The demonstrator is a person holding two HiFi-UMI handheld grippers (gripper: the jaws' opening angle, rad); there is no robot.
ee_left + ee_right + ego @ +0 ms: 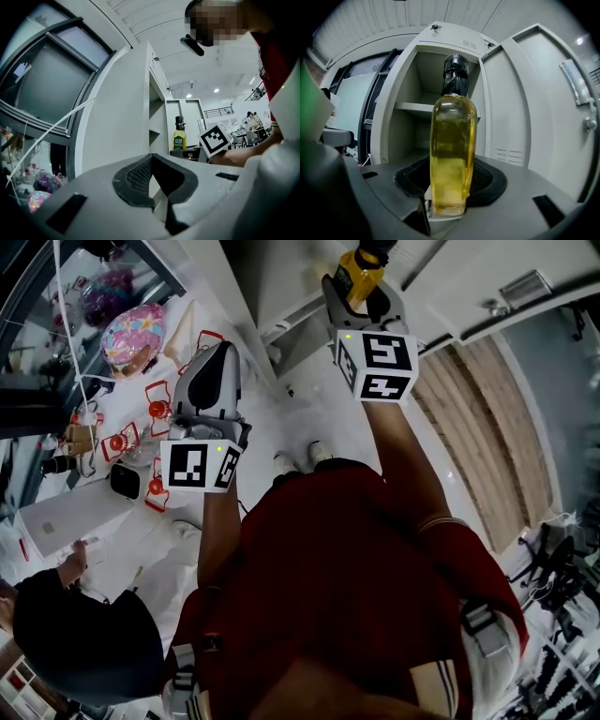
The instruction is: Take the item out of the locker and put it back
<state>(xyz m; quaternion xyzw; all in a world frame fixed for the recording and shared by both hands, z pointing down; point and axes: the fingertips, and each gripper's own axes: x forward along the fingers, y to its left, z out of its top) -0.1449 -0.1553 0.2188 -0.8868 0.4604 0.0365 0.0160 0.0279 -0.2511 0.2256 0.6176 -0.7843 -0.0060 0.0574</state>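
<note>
A tall clear bottle of yellow oil point(453, 154) with a black cap stands upright between the pads of my right gripper point(450, 187), which is shut on its lower body. In the head view the bottle point(359, 273) and right gripper point(364, 298) are held out level toward the white locker. The locker point(422, 108) stands open straight ahead, with an empty shelf and its door point(543, 103) swung to the right. My left gripper point(222, 351) is lower left, its pads point(136, 176) meeting with nothing between them. From the left gripper view the bottle point(179, 136) shows beside the locker's side wall point(122, 117).
A white table point(112, 493) at the left carries a colourful round balloon point(133, 334), several small red-and-white items and a white box point(70, 517). Another person in a dark cap point(84, 634) is at the lower left. A wooden floor strip point(497, 427) runs along the right.
</note>
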